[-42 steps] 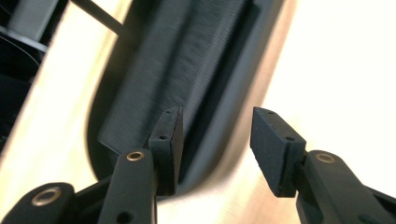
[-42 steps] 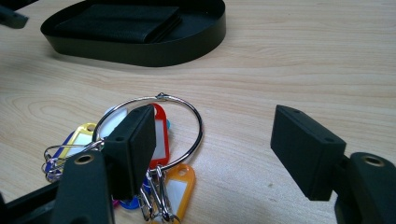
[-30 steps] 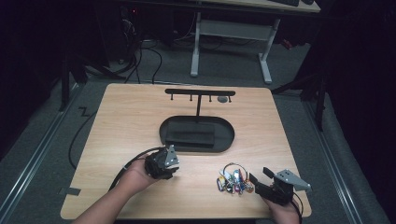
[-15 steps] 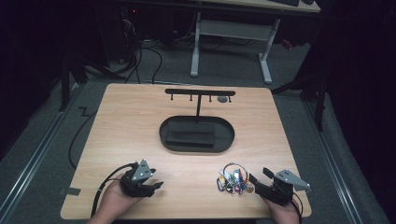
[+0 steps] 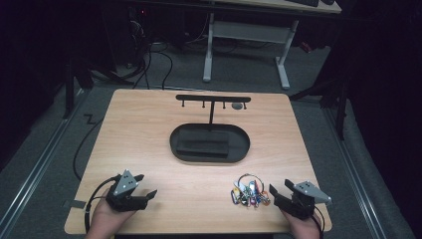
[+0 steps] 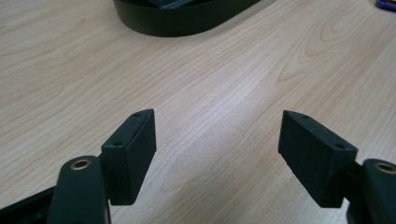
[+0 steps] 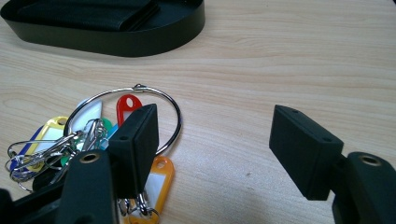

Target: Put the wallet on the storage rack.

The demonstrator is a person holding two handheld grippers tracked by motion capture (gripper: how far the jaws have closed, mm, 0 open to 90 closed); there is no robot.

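Our right tool point(image 5: 279, 193) rests low on the surface point(image 5: 149, 129) with its jaws spread wide and nothing between them, and the bunch of key tags on a wire ring point(image 5: 247, 191) lies just ahead of it and toward its left jaw. In the right gripper view that ring point(image 7: 126, 116) sits partly behind the left jaw, with the red, yellow, white and orange tags fanned out beneath it, while the space between the jaws is bare wood. Our left tool point(image 5: 142, 186) is also spread open and empty, well apart from the keys, with only wood grain in front of it in the left gripper view. Beyond both tools stands the black oval tray point(image 5: 181, 149) with its T-shaped hook rack point(image 5: 213, 98), which we judge to be where the ring is meant to hang. The main risk, as we see it, is the offset: if we close the right tool where it stands, it would catch nothing, or only clip a loose tag. The ring is thin and lies flat, so the blunt pads may slide over it or push the whole bunch away across the smooth wood. A grip on one tag alone would leave the rest swinging, which would make threading a small hook awkward.
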